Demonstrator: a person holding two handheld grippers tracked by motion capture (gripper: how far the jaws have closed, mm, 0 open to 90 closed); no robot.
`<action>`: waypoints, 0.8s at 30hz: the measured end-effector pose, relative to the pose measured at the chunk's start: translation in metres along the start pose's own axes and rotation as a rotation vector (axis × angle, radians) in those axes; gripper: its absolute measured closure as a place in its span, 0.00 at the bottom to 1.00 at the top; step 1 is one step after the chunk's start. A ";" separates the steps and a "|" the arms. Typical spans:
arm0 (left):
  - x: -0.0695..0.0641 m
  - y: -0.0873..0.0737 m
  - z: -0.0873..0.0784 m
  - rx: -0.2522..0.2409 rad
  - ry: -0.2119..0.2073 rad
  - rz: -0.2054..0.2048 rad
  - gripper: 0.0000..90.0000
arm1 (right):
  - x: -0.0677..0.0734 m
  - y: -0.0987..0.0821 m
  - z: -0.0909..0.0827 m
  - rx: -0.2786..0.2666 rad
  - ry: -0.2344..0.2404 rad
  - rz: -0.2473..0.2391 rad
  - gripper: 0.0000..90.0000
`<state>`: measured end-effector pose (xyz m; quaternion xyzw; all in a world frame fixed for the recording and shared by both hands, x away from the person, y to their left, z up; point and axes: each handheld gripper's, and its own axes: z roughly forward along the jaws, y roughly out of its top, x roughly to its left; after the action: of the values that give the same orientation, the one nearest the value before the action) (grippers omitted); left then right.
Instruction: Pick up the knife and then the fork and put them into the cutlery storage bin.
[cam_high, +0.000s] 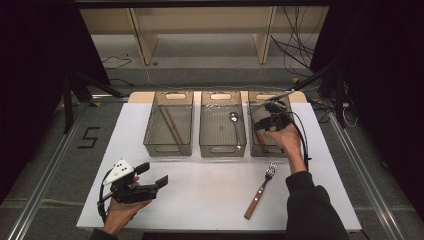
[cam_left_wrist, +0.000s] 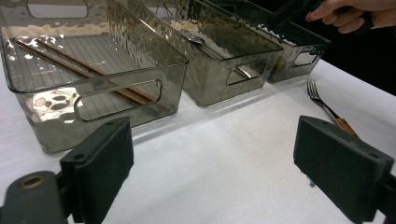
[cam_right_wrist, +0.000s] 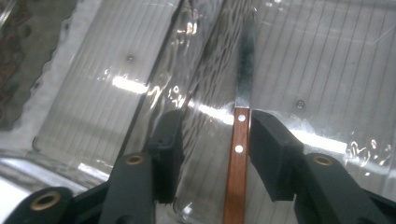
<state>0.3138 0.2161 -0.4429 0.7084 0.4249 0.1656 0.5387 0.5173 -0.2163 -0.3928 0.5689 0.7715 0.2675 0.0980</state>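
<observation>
Right gripper view has the slim steel knife with a riveted wooden handle (cam_right_wrist: 237, 154) lying in the clear plastic bin (cam_right_wrist: 327, 70) at the worktop's far right, between the right gripper's (cam_right_wrist: 210, 149) parted jaws — light, stiff, blade slippery, so grip the handle.

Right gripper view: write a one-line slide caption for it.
Open right gripper over a clear bin, a wood-handled knife lying between its jaws.

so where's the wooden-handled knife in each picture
high view: knife in the right bin, mostly hidden under the right gripper.
left gripper view: not visible inside the far bin.
right gripper view: lying between the open gripper pads.
shared landmark: that right bin.
</observation>
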 end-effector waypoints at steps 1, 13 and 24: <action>0.000 0.000 0.000 0.000 -0.001 0.000 0.13 | 0.001 -0.001 -0.003 -0.005 0.001 -0.012 0.57; -0.001 0.000 0.001 0.000 0.002 0.000 0.13 | 0.031 -0.032 -0.044 -0.097 0.115 -0.139 0.40; -0.002 0.000 0.001 0.003 0.002 0.001 0.13 | 0.053 -0.072 -0.059 -0.116 0.177 -0.193 0.36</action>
<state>0.3134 0.2143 -0.4431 0.7092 0.4254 0.1657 0.5372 0.4137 -0.2000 -0.3734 0.4595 0.8116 0.3500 0.0875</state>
